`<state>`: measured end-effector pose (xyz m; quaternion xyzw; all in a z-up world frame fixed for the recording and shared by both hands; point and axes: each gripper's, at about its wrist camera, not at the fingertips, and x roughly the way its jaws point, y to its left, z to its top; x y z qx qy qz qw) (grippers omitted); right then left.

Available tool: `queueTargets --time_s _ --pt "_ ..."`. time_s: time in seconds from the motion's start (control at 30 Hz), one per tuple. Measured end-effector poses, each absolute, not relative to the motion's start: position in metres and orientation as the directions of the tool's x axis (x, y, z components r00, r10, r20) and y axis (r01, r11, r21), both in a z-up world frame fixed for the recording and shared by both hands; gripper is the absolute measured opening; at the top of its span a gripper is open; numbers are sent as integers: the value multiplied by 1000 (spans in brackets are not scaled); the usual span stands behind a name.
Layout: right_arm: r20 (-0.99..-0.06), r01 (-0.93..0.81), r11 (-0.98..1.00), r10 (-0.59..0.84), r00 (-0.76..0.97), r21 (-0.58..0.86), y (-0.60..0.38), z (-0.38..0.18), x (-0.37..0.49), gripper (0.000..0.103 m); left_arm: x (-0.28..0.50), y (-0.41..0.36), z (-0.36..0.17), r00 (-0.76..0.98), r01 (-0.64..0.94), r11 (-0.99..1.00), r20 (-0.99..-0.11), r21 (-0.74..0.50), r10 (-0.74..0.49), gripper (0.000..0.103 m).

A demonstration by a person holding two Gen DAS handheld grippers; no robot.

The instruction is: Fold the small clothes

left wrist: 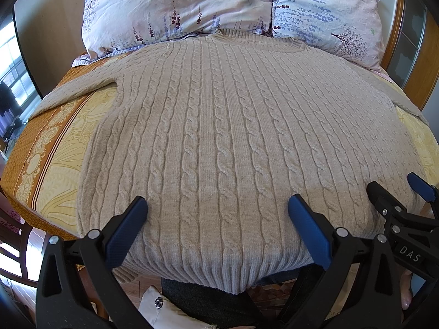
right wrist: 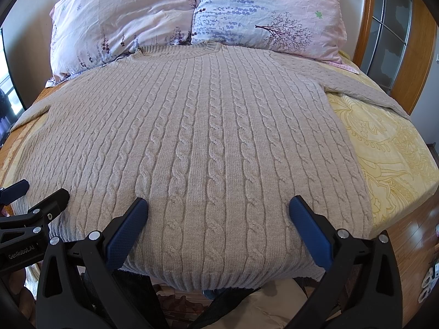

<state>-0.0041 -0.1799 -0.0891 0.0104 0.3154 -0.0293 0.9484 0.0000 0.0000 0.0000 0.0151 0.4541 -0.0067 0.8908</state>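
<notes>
A beige cable-knit sweater point(left wrist: 219, 137) lies flat on the bed, collar at the far end by the pillows, hem hanging a little over the near edge; it also fills the right wrist view point(right wrist: 197, 142). Both sleeves spread out to the sides. My left gripper point(left wrist: 216, 205) is open and empty above the hem's left half. My right gripper point(right wrist: 218, 205) is open and empty above the hem's right half. The right gripper also shows at the right edge of the left wrist view point(left wrist: 395, 186), the left one at the left edge of the right wrist view point(right wrist: 41, 189).
The bed has a yellow and orange patterned sheet point(left wrist: 60, 148), also seen on the right point(right wrist: 384, 148). Two floral pillows point(left wrist: 175, 8) point(right wrist: 269, 13) lie at the head. A wooden headboard point(right wrist: 367, 22) stands at the right. Wooden floor point(right wrist: 411, 235) lies beyond the bed's corner.
</notes>
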Motion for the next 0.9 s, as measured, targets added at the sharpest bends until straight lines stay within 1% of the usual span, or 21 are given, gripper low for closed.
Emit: queueTargets --time_s 0.5,0.6,0.8,0.9 --pt "-595 54 999 -43 803 -1 -177 -88 -6 102 0 0 0 587 28 999 -810 23 2 101" --pt "-579 17 1000 -18 815 -7 -177 -87 -2 102 3 -1 2 579 33 999 -815 26 2 101" --pt "-513 -66 998 69 855 24 -191 -87 -3 102 8 -3 2 573 56 998 -819 36 -3 101" --pt "-513 -85 996 87 854 28 -193 -87 2 102 11 -3 2 581 64 997 -814 39 -6 101"
